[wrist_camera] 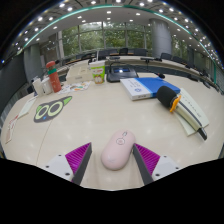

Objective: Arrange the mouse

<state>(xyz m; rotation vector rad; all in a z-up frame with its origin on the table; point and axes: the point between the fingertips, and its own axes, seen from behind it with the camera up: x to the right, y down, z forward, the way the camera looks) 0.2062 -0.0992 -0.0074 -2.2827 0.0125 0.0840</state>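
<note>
A pale pink computer mouse lies on the light table, standing between my two fingers. My gripper is open: the magenta pads sit on either side of the mouse with a small gap on each side. The mouse rests on the table on its own, its wheel end pointing away from me and slightly right.
Beyond the fingers lie a white mat with a green eye pattern, bottles at the far left, a blue book on a white box, an orange-and-black tool, a laptop and papers at the right.
</note>
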